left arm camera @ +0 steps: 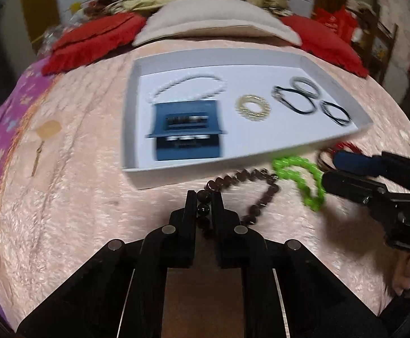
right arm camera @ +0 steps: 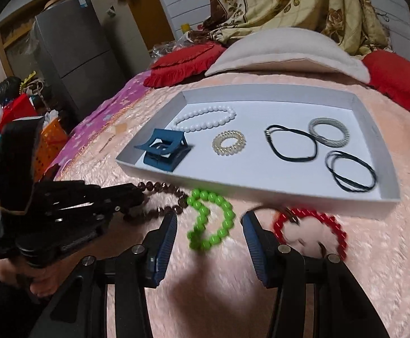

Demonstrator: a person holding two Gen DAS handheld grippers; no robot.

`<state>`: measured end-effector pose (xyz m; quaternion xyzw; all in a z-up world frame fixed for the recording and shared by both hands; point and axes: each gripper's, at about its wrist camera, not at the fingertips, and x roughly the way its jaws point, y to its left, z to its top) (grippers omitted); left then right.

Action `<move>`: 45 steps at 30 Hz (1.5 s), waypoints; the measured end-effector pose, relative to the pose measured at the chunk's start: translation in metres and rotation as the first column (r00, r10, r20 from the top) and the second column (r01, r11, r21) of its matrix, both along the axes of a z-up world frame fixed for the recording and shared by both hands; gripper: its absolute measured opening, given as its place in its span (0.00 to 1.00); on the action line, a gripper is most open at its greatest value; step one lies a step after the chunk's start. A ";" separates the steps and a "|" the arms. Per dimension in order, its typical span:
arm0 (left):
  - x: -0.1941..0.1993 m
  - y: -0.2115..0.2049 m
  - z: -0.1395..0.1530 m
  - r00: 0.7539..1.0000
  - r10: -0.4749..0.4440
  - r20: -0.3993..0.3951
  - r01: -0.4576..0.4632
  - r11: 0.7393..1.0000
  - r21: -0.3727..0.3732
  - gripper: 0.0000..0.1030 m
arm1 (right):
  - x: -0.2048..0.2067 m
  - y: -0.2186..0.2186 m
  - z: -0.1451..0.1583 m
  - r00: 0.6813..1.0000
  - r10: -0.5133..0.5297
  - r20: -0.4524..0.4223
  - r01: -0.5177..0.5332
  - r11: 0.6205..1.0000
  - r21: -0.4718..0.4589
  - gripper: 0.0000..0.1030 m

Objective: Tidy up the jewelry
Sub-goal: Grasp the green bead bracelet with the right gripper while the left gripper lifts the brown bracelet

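My left gripper (left arm camera: 204, 197) is shut on a dark brown bead bracelet (left arm camera: 264, 194) lying on the pink blanket in front of the white tray (left arm camera: 176, 169). In the right wrist view the left gripper (right arm camera: 137, 194) holds the same brown bracelet (right arm camera: 165, 188). My right gripper (right arm camera: 209, 219) is open, its blue pads on either side of a green bead bracelet (right arm camera: 210, 222), also seen in the left wrist view (left arm camera: 301, 174). A red bead bracelet (right arm camera: 315, 225) lies right of it. The tray (right arm camera: 261, 186) holds a white pearl bracelet (right arm camera: 205, 119), blue hair claw (right arm camera: 162, 150), spiral tie (right arm camera: 229, 143) and black hair ties (right arm camera: 289, 143).
Red cushions (right arm camera: 182, 62) and a beige pillow (right arm camera: 286, 53) lie behind the tray. A purple sheet (right arm camera: 100, 124) borders the blanket on the left. A small key-like item (left arm camera: 40, 152) lies left of the tray. A grey cabinet (right arm camera: 72, 53) and clutter stand beside the bed.
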<state>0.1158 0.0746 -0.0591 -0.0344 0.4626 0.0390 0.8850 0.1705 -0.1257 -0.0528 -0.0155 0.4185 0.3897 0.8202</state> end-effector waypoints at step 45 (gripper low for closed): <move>-0.023 0.006 0.014 0.998 0.033 0.061 -0.028 0.996 -0.088 0.08 | -0.039 0.011 0.018 0.983 0.114 0.143 -0.096 0.988 -0.124 0.08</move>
